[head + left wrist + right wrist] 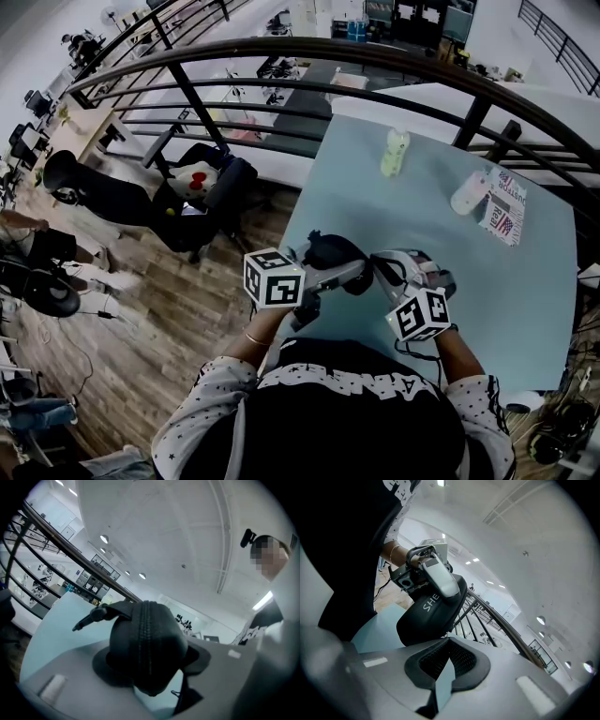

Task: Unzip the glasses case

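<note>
Your left gripper (150, 663) has its jaws clamped on the black glasses case (147, 644), one pad on each side, with the zipper seam running down the middle towards the camera. A black tab (89, 618) sticks out from the top of the case. The case sits at the desk's (506, 281) near edge, towards the near-left corner. Your right gripper (449, 660) has its jaws closed with nothing visible between them (only a sliver of desk shows past the pads), and the tips are just short of the case. A bottle (395, 152) stands by the far edge, and a printed packet (504, 208) lies towards the far-right corner.
</note>
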### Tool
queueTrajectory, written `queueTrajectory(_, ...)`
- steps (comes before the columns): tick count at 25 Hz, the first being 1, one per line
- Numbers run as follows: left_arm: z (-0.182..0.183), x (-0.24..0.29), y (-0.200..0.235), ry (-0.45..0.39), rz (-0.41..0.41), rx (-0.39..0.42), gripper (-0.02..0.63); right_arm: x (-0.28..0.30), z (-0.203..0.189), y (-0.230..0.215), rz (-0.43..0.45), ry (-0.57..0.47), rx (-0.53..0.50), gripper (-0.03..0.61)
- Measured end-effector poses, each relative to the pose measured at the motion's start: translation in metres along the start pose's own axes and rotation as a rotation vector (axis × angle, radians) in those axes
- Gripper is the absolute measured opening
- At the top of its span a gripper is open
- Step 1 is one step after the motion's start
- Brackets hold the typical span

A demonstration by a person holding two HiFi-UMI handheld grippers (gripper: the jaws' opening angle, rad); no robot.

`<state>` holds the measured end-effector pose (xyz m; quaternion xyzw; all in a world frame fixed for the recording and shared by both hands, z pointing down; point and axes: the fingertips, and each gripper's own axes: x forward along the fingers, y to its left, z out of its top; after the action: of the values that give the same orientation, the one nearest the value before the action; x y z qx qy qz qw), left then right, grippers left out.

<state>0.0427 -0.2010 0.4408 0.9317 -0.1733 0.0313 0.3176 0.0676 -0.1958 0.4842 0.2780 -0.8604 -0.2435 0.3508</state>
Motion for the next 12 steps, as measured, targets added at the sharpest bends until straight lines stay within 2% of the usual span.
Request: queueTrajectory(12,-0.0068,0.0085,-0.0048,0.048,-0.019,0.019,0.0,-0.0028,0.0043,-0.0063,-0.003,-0.025,-0.002,0.005)
